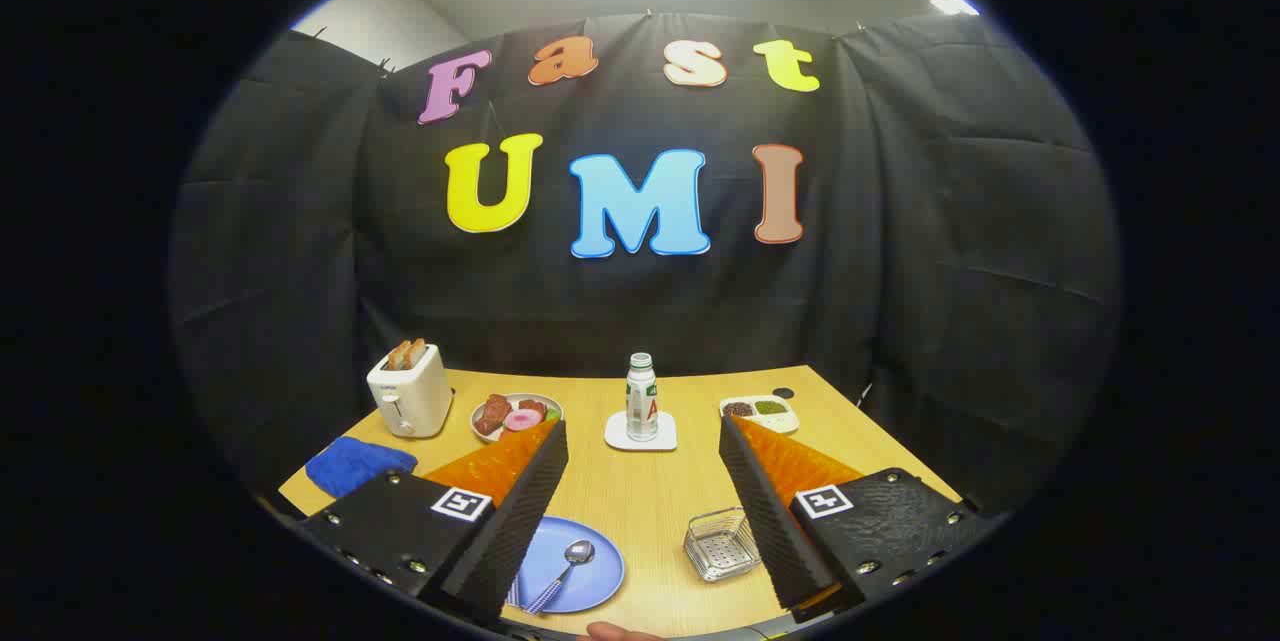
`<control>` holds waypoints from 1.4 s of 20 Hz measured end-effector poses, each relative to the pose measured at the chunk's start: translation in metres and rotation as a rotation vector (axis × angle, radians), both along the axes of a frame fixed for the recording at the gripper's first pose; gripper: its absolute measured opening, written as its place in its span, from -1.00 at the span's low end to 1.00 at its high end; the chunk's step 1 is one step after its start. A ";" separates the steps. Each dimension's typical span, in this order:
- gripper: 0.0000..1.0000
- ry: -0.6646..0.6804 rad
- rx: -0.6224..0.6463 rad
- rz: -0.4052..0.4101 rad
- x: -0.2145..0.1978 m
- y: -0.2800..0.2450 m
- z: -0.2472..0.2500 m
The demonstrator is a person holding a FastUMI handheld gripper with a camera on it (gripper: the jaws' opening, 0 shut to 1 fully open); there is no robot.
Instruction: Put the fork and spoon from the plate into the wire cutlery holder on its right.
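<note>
A blue plate (590, 576) lies on the wooden table, partly hidden by my left finger (515, 511). On it rests a spoon (565, 564) with a blue-and-white striped handle; a second striped handle, likely the fork (513, 593), peeks out beside the finger. The small wire cutlery holder (720, 543) stands to the plate's right, just inside my right finger (765, 511). My gripper (643, 431) hovers above the table, open wide, with nothing between its fingers.
Beyond the fingers stand a white toaster (410, 401) with toast, a bowl of food (515, 414), a small bottle (641, 398) on a white coaster, and a divided white tray (762, 411). A blue cloth (355, 466) lies left. A fingertip (615, 632) shows below.
</note>
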State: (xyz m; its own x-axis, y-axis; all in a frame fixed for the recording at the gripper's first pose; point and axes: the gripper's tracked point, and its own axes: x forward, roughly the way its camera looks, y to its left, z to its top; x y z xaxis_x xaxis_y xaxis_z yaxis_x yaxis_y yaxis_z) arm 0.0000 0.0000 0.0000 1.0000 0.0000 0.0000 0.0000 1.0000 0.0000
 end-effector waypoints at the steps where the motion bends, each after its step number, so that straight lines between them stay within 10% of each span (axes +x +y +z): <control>1: 0.90 0.002 -0.001 0.005 0.002 0.001 -0.001; 12: 0.90 -0.024 -0.043 0.026 0.011 0.010 0.001; 28: 0.91 0.521 -0.028 0.109 0.025 0.064 -0.149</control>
State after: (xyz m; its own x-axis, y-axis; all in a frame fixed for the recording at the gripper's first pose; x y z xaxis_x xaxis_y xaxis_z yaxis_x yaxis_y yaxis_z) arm 0.0252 0.0637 -0.1494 0.8618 0.0967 -0.4979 -0.1108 0.9938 0.0012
